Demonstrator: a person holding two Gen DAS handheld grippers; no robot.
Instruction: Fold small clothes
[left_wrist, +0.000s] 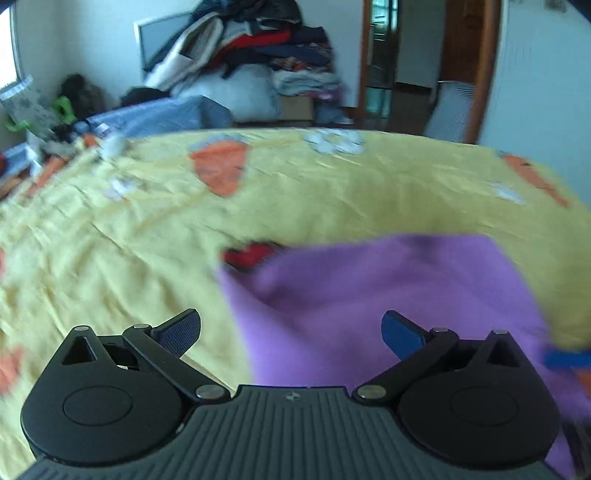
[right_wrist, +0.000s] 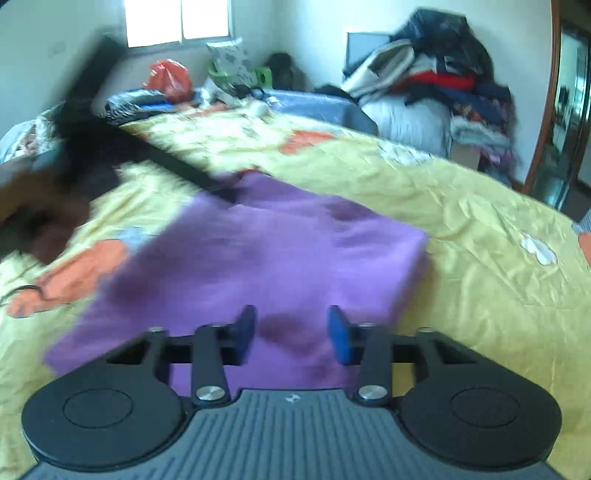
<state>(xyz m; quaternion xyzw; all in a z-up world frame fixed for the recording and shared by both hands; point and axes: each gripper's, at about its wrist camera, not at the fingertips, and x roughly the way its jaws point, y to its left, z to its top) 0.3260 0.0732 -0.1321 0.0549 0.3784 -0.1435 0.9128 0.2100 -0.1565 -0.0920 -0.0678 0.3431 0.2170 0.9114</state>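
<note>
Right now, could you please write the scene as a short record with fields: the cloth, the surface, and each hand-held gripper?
cloth: purple garment, folded to a rough rectangle, lying flat
surface: yellow bedsheet with orange and white prints
left hand-held gripper: open wide, holding nothing, over the garment's edge
right hand-held gripper: open, holding nothing, above the garment
background: clothes pile beyond the bed
image quality: motion blur

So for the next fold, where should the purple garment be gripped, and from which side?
Probably the near hem of the purple garment, which lies flat on the yellow bedsheet just ahead of the open right gripper. Come in low from the near side and pinch that edge; the right side looks like a thicker folded edge. The open left gripper could take the hem's other end.
</note>
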